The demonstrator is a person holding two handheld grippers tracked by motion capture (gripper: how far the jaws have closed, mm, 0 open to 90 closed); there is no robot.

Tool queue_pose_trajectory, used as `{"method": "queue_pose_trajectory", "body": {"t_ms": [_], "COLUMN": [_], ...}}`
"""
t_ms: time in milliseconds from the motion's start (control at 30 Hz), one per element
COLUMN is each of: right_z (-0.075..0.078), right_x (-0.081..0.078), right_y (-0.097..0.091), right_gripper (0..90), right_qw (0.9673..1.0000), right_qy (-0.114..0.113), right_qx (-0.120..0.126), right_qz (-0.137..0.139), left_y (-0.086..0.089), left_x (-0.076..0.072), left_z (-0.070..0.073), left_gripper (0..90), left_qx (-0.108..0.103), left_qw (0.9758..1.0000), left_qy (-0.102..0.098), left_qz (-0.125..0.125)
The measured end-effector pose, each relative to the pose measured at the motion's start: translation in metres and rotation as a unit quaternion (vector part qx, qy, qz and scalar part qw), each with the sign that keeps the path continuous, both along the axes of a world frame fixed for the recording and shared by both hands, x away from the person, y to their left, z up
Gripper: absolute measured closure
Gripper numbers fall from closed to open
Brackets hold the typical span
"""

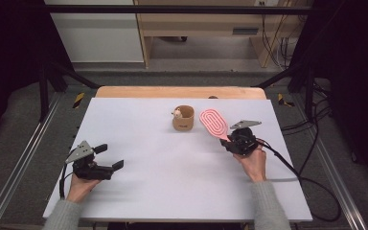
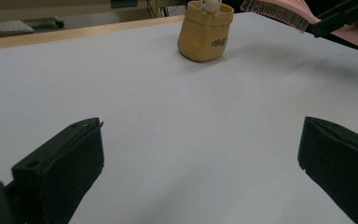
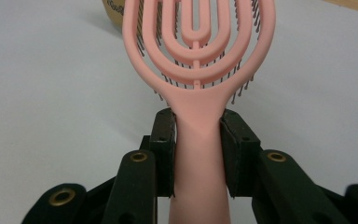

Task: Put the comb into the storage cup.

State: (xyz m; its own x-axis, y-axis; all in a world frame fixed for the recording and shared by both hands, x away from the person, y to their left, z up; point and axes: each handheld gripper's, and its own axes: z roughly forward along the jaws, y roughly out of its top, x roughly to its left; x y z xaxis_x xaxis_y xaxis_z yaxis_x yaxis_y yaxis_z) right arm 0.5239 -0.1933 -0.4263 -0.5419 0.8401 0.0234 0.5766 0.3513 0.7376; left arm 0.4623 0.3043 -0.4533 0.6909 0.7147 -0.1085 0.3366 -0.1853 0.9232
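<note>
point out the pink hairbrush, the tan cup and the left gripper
pink hairbrush [image 3: 198, 51]: right gripper view, on the looped head.
tan cup [image 1: 183, 120]: high view, on its front wall.
left gripper [image 1: 111, 156]: high view, between its open jaw tips.

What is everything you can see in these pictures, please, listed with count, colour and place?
hairbrush: one, pink, held by its handle above the table's right half, just right of the pouch.
pouch: one, tan, upright near the table's far middle.
small toy: one, whitish, peeking from the pouch's top.
table: one, white top with a wooden far edge.
cables: several, black, on the floor at right.
left gripper: one, black, near left of the table, fingers spread, holding nothing.
right gripper: one, black, fingers clamped on the hairbrush handle.
hands: two, one gripper each, grey sleeves.
</note>
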Motion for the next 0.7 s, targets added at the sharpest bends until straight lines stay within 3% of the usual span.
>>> {"method": "queue_pose_trajectory", "body": {"t_ms": [700], "right_z": [0.012], "right_x": [-0.012], "right_y": [0.004], "right_gripper": [69.6], "right_qw": [0.9991], "right_qy": [-0.018], "right_qx": [0.032], "right_qz": [0.022], "left_y": [-0.005], "left_x": [-0.001], "left_z": [0.004], "left_gripper": [0.1], "left_qx": [-0.003], "left_qw": [1.0], "left_qy": [-0.001], "left_qz": [0.0]}}
